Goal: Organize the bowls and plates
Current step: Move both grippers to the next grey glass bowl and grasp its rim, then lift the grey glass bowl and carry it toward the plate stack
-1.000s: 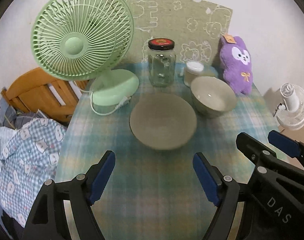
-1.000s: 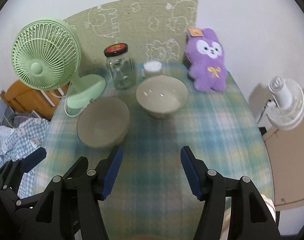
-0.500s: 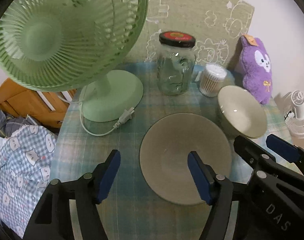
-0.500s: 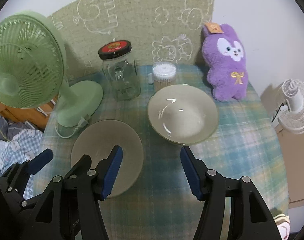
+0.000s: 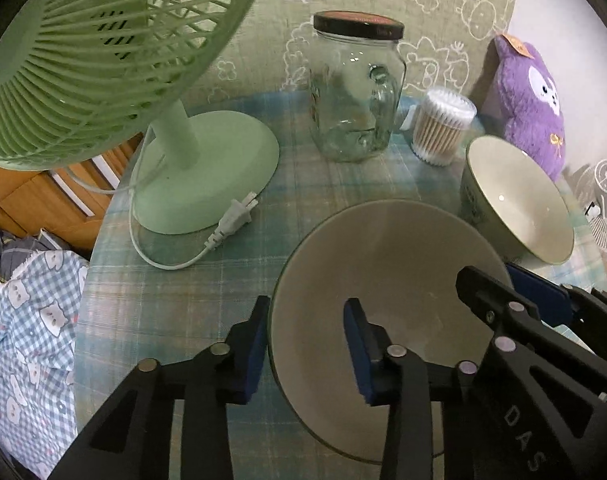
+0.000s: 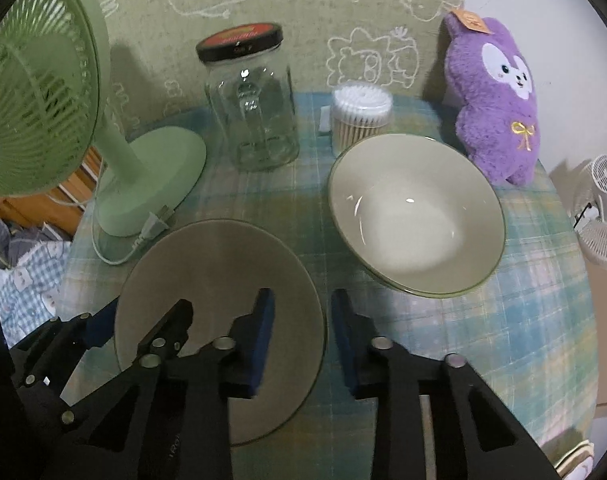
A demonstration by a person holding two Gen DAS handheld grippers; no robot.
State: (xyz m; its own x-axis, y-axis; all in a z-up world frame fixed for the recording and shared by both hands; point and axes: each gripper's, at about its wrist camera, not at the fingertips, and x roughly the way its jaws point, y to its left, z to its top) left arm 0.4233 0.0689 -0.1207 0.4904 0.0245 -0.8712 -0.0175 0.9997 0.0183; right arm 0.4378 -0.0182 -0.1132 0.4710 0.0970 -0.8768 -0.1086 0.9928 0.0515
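A: What covers the surface?

B: A blue-green plaid cloth, right to its rounded edge.

A: And what stands on it?

B: At the back left, a green fan on its round base, its white cord and plug lying loose beside the base. Next to it a lidded glass jar, then a tub of cotton swabs, and a purple plush toy at the back right.

A: Nearer the front?

B: A matte grey bowl on the left, and a glossy cream bowl just right of it, apart.
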